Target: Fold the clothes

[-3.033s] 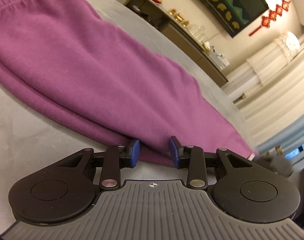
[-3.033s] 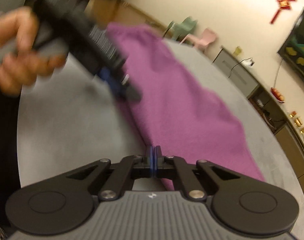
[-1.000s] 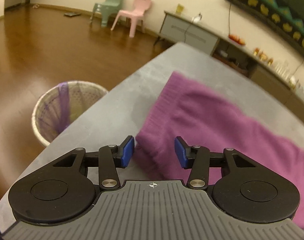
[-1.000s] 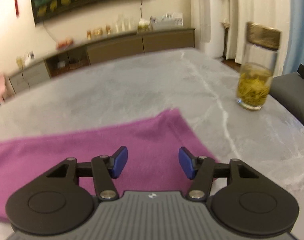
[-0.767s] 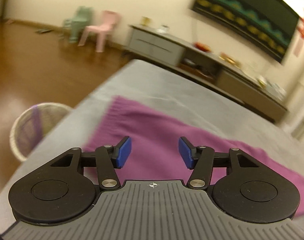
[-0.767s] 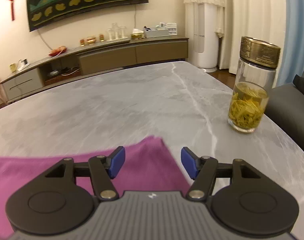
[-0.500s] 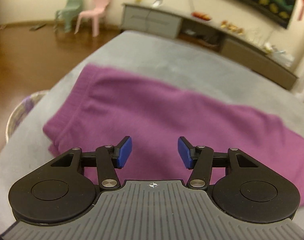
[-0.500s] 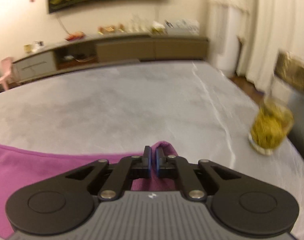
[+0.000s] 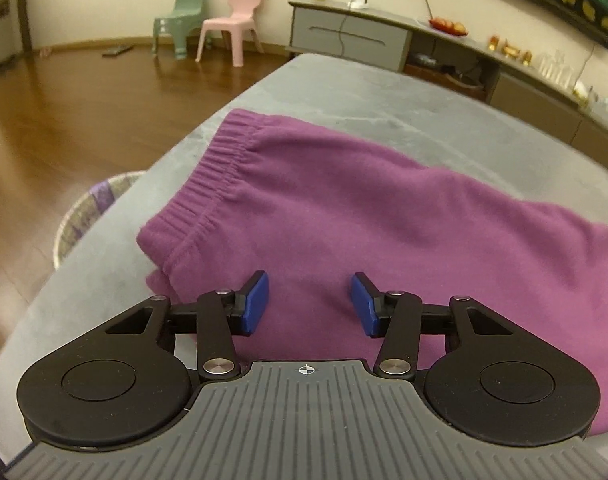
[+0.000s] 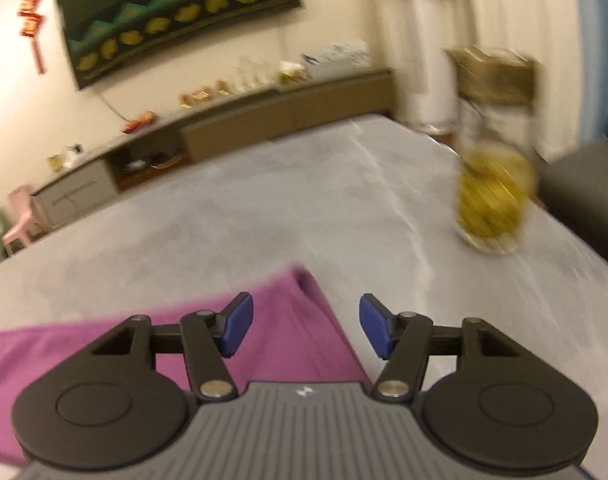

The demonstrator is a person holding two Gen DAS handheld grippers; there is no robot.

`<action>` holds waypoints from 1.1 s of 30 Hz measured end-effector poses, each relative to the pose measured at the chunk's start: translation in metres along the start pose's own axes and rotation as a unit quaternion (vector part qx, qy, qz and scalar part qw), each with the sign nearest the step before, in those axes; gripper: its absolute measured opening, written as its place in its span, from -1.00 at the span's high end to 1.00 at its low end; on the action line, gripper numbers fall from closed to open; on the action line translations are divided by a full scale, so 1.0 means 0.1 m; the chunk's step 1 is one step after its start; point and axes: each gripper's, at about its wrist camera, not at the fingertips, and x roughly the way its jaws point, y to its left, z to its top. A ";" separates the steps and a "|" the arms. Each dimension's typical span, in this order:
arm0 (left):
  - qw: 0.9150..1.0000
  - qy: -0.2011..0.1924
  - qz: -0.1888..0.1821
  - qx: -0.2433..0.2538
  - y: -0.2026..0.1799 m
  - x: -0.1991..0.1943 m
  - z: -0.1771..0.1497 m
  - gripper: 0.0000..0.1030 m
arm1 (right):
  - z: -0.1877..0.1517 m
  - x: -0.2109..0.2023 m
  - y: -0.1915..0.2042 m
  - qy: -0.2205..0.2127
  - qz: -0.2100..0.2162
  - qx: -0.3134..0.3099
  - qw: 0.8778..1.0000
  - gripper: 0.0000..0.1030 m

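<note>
One pair of purple fleece trousers (image 9: 383, 216) lies flat along the grey marble-look tabletop (image 9: 343, 88), and it is the only garment on it. Its ribbed elastic waistband (image 9: 212, 184) sits at the table's left end, close to the edge; the narrow leg end (image 10: 300, 316) reaches toward the right end.

The left gripper (image 9: 309, 306) hangs just above the cloth beside the waistband, its two blue-padded fingers (image 9: 256, 306) spread wide apart with nothing between them. The right gripper (image 10: 304, 328) is over the leg end, jaws likewise wide apart and empty, the fabric's corner lying under the gap. Whether either one touches the cloth I cannot tell.

On the table to the right stands one glass jar with a brass-coloured lid (image 10: 491, 152), holding yellow-green leaves in liquid, well apart from the trousers and blurred.

Below the left table edge is one white woven basket with a purple liner (image 9: 88, 212) on the wooden floor. Against the far wall stand two small plastic chairs, one mint green (image 9: 180, 20), one pink (image 9: 230, 22). One long low sideboard (image 9: 443, 56) runs along the wall. Above it hangs one dark wall panel with green zigzag and yellow shapes (image 10: 176, 12), and beside that one string of red ornaments (image 10: 32, 24). No readable writing or brand shows anywhere; each gripper body carries only a small white mark.
</note>
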 end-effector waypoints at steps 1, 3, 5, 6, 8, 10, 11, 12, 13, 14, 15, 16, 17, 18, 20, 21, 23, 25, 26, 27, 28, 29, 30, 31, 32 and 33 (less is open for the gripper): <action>1.000 -0.002 -0.011 0.003 -0.08 -0.05 0.01 0.23 | -0.09 -0.02 -0.05 0.006 -0.009 0.008 1.000 -0.16; 0.999 -0.006 -0.033 0.011 -0.24 -0.15 0.04 0.21 | -0.24 0.02 -0.08 0.020 -0.009 0.008 1.000 -0.16; 0.998 -0.011 -0.055 0.019 -0.41 -0.24 0.07 0.19 | -0.28 0.04 0.04 0.014 -0.021 -0.027 0.999 0.13; 0.997 -0.013 -0.066 0.023 -0.49 -0.29 0.09 0.19 | -0.27 0.07 0.12 0.018 -0.029 -0.046 0.998 0.65; 0.995 -0.018 -0.089 0.031 -0.66 -0.39 0.12 0.18 | -0.22 0.12 0.25 0.030 -0.030 -0.061 0.997 0.79; 0.993 -0.022 -0.111 0.039 -0.83 -0.49 0.15 0.18 | -0.20 0.04 0.44 0.006 -0.058 -0.092 0.994 0.80; 0.991 -0.024 -0.122 0.043 -0.91 -0.54 0.16 0.18 | -0.18 -0.02 0.55 -0.013 -0.069 -0.110 0.991 0.80; 0.990 -0.026 -0.133 0.047 -0.99 -0.58 0.18 0.18 | -0.20 -0.16 0.72 -0.037 -0.063 -0.134 0.988 0.80; 0.988 -0.029 -0.144 0.051 -1.08 -0.63 0.19 0.18 | -0.22 -0.30 0.89 -0.061 -0.056 -0.157 0.984 0.80; 0.986 -0.031 -0.154 0.055 -1.16 -0.68 0.21 0.18 | -0.26 -0.41 1.06 -0.075 -0.048 -0.181 0.979 0.80; 0.984 -0.029 -0.169 0.057 -1.25 -0.71 0.20 0.18 | -0.33 -0.49 1.29 -0.081 -0.030 -0.208 0.974 0.80; 0.981 -0.025 -0.183 0.058 -1.35 -0.73 0.19 0.16 | -0.42 -0.52 1.47 -0.077 -0.012 -0.231 0.970 0.80; 0.978 -0.018 -0.199 0.060 -1.45 -0.72 0.17 0.16 | -0.56 -0.48 1.65 -0.071 -0.008 -0.260 0.963 0.80; 0.975 -0.009 -0.212 0.063 -1.56 -0.71 0.15 0.16 | -0.70 -0.44 1.82 -0.065 -0.004 -0.290 0.955 0.79; 0.970 0.009 -0.231 0.077 -1.81 -0.66 0.08 0.16 | -0.94 -0.19 1.97 -0.036 -0.007 -0.310 0.950 0.73; 0.967 0.019 -0.237 0.091 -1.96 -0.65 0.02 0.16 | -0.97 -0.14 1.96 -0.027 -0.005 -0.302 0.953 0.69; 0.962 0.030 -0.245 0.119 -2.21 -0.65 -0.07 0.16 | -0.99 -0.18 1.93 -0.023 0.014 -0.279 0.960 0.44; 0.954 0.036 -0.258 0.147 -2.45 -0.69 -0.17 0.15 | -0.89 -0.34 1.82 -0.030 0.057 -0.240 0.969 0.17; 0.952 0.037 -0.258 0.158 -2.55 -0.69 -0.20 0.14 | -0.81 -0.40 1.74 -0.032 0.073 -0.218 0.973 0.17; 0.951 0.040 -0.257 0.166 -2.64 -0.68 -0.23 0.13 | -0.73 -0.46 1.66 -0.034 0.088 -0.195 0.976 0.17; 0.950 0.042 -0.255 0.173 -2.74 -0.66 -0.26 0.13 | -0.66 -0.46 1.58 -0.031 0.094 -0.173 0.980 0.17; 0.949 0.048 -0.256 0.175 -2.83 -0.63 -0.30 0.13 | -0.59 -0.46 1.49 -0.029 0.099 -0.151 0.983 0.17; 0.949 0.055 -0.256 0.177 -2.93 -0.59 -0.33 0.13 | -0.52 -0.47 1.40 -0.026 0.104 -0.129 0.986 0.18; 0.946 0.060 -0.260 0.184 -3.05 -0.56 -0.37 0.13 | -0.48 -0.37 1.36 -0.021 0.093 -0.124 0.988 0.21; 0.943 0.064 -0.264 0.191 -3.18 -0.54 -0.41 0.13 | -0.45 -0.28 1.32 -0.016 0.082 -0.119 0.989 0.29; 0.940 0.069 -0.268 0.198 -3.30 -0.51 -0.45 0.13 | -0.46 -0.16 1.31 0.003 0.070 -0.120 0.990 0.39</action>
